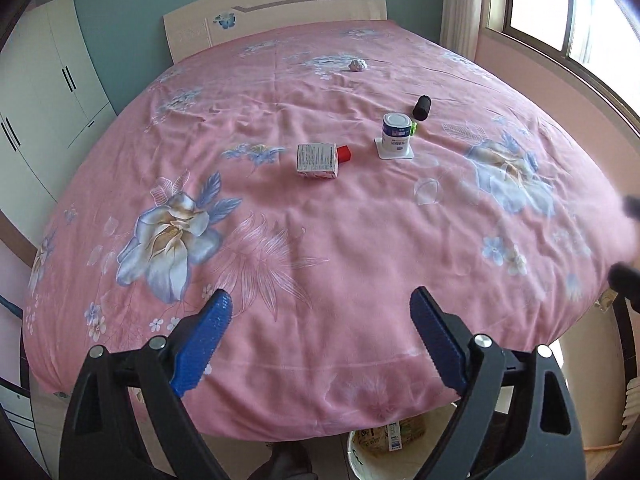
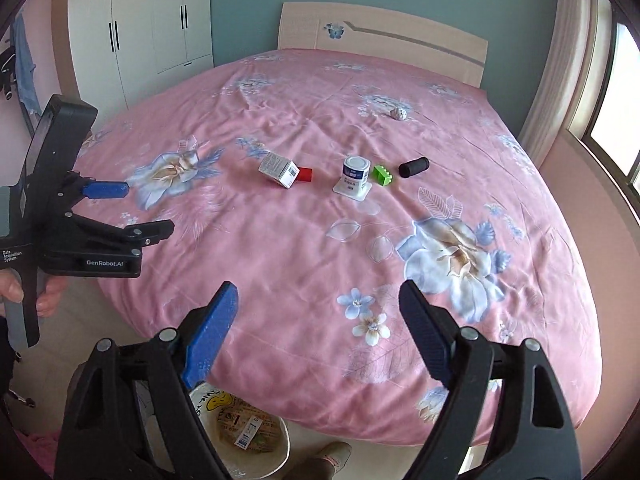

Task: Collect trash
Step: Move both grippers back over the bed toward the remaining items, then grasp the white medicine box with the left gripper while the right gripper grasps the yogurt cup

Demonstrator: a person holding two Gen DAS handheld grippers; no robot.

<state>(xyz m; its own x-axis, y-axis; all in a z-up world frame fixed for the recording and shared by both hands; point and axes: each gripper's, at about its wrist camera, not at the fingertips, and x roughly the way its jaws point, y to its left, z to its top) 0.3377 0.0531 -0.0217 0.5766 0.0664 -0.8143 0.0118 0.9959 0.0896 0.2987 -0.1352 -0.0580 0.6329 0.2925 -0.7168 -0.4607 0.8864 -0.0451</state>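
Observation:
On the pink floral bed (image 1: 320, 240) lie a small carton (image 1: 317, 160) (image 2: 279, 169) with a red block (image 1: 345, 153) (image 2: 305, 174) beside it, a white cup (image 1: 395, 136) (image 2: 354, 176) standing upside down on its lid, a green block (image 2: 382, 175), a black cylinder (image 1: 422, 107) (image 2: 413, 167) and a crumpled paper ball (image 1: 357, 65) (image 2: 398, 113) farther back. My left gripper (image 1: 320, 312) is open and empty over the bed's near edge. My right gripper (image 2: 318, 304) is open and empty too. The left gripper also shows in the right wrist view (image 2: 136, 210).
A white bin (image 2: 244, 432) (image 1: 384, 448) with wrappers inside stands on the floor at the bed's foot. A white wardrobe (image 2: 152, 28) stands at the left wall. A window (image 1: 568, 12) is at the right. A headboard (image 2: 384, 36) is at the back.

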